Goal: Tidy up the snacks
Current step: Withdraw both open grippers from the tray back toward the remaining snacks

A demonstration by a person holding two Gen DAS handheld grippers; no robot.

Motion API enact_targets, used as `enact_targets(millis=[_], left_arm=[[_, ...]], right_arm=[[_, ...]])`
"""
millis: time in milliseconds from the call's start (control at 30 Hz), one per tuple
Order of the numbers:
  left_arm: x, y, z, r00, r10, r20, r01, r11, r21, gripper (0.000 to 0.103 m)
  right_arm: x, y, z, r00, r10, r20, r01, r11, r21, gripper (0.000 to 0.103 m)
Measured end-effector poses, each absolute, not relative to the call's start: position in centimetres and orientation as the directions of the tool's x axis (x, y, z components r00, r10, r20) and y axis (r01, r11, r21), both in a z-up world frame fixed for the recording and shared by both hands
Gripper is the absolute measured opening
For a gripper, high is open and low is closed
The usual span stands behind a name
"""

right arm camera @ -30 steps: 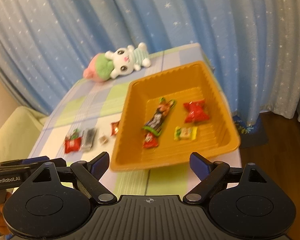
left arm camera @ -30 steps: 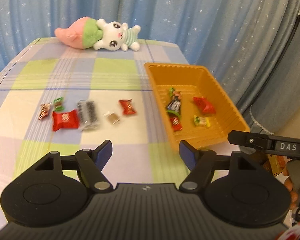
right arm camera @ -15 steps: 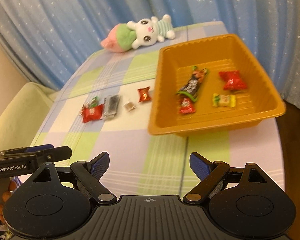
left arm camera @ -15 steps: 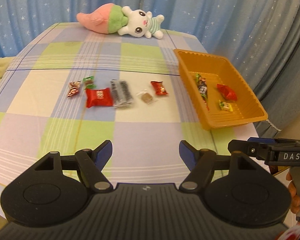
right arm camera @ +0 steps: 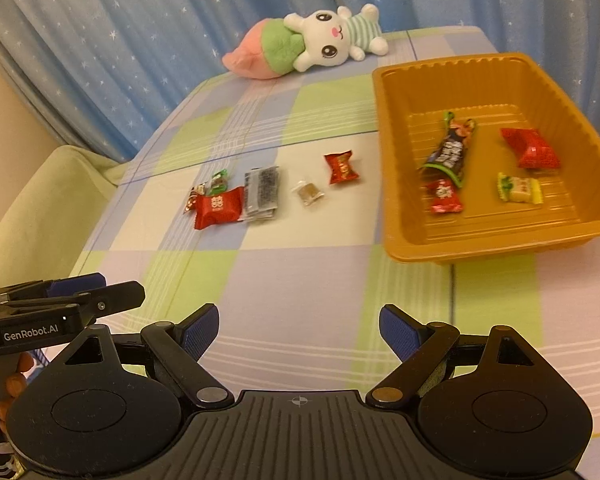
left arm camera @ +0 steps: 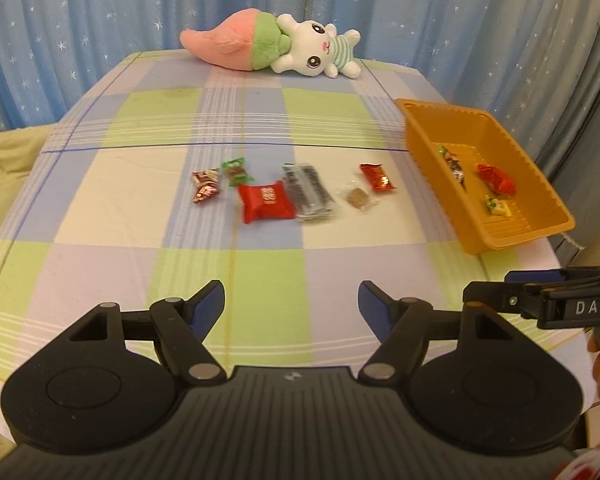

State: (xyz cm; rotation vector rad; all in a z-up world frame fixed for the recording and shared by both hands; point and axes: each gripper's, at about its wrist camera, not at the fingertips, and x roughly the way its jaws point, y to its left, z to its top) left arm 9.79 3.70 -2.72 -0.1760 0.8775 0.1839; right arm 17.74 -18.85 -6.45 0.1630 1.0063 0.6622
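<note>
Orange plastic is your target: the tray (right arm camera: pixel 480 240) sits at the right edge of the checked tablecloth (left arm camera: pixel 260 264) and already holds four wrapped snacks, among them a long dark bar (right arm camera: pixel 448 150) and a yellow candy (right arm camera: pixel 520 188). Six more lie loose in a row on the cloth, well apart from the tray: a red square packet (left arm camera: pixel 266 202), a grey striped packet (left arm camera: pixel 308 192) touching it on the right, a clear-wrapped brown sweet (left arm camera: pixel 358 199), a small red candy (left arm camera: pixel 377 177) nearest the tray, and at the far left a green twist (left arm camera: pixel 236 170) beside a red-and-silver twist (left arm camera: pixel 205 186). Your left gripper (left arm camera: pixel 291 300) and right gripper (right arm camera: pixel 298 330) both hover over the near part of the table with jaws spread wide and nothing between them. Expect all these pieces to be very light, with thin crinkly film that will likely slide on the pads, and the soft cloth beneath may bunch if you press down. Judging by shape, you should pinch the pillow packets across their puffed middle and take the small sweets by the body, not the flimsy twisted ends. The small red candy looks the easiest first pick for your right gripper. A plush rabbit (left arm camera: pixel 276 46) at the far edge is out of your way
</note>
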Motion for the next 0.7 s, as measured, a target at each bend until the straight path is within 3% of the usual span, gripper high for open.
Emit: enact_targets(millis=[700], left_arm=[[16.0, 9.1, -5.8, 0.652, 0.077, -0.754, 0.008, 0.994, 0.107, 0.07]], right_arm=[[19.8, -13.0, -7.6, 0.45, 0.496, -0.743, -0.296, 0.868, 0.4, 0.087]])
